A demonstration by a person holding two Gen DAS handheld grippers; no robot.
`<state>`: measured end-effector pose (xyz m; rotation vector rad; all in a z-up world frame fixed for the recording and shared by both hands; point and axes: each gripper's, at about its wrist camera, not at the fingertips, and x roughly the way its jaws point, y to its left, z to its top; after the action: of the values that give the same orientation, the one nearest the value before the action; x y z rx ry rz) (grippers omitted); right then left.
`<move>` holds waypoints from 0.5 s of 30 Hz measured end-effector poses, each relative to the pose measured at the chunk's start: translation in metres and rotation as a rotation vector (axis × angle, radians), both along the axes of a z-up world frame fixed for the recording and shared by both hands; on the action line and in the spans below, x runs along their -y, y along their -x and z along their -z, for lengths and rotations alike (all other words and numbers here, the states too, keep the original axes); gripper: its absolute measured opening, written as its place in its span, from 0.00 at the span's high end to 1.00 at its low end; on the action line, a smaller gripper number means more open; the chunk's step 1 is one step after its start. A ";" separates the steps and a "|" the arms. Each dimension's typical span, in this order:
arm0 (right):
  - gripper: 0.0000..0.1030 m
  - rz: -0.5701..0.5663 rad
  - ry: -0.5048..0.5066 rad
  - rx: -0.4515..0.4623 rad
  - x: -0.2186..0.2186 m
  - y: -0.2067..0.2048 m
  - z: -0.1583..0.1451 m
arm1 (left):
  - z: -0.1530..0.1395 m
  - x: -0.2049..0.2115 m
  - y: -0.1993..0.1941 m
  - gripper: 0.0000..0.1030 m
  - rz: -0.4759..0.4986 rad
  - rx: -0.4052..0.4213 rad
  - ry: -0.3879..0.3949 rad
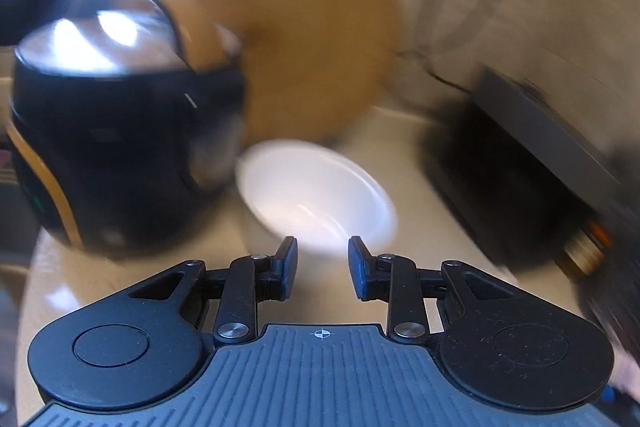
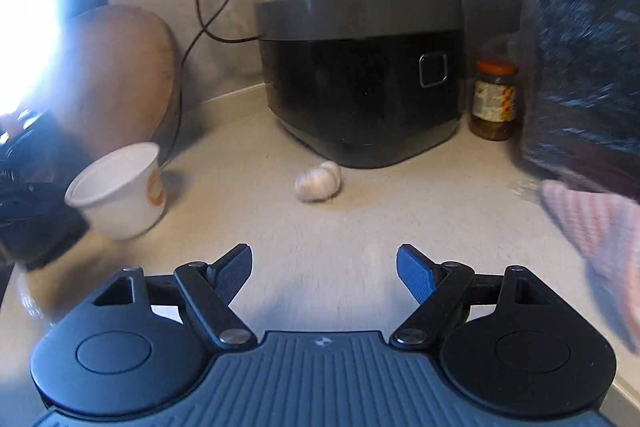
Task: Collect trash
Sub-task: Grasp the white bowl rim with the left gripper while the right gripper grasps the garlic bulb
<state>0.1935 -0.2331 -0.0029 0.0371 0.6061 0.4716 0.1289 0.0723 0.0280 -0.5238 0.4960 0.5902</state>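
A white paper cup stands on the pale counter, blurred, just beyond the fingertips of my left gripper. That gripper is open and nothing sits between its pads. In the right wrist view the same cup appears at the left, tilted, with an orange mark on its side. My right gripper is open wide and empty, above bare counter. A garlic bulb lies ahead of it, in front of the black square cooker. A black plastic bag fills the right edge.
A round black cooker crowds the cup's left, with a round wooden board leaning behind. The square cooker stands right. A jar with an orange lid and a pink cloth sit near the bag. A dark blurred shape touches the cup's left.
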 end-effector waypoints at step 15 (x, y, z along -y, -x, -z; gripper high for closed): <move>0.21 0.039 0.040 -0.095 -0.073 -0.158 0.035 | 0.046 -0.040 -0.050 0.66 -0.013 -0.232 0.050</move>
<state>0.3517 -0.1599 -0.0377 0.0337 0.7069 0.4211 0.1787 0.1120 -0.0182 -0.5084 0.7295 0.6559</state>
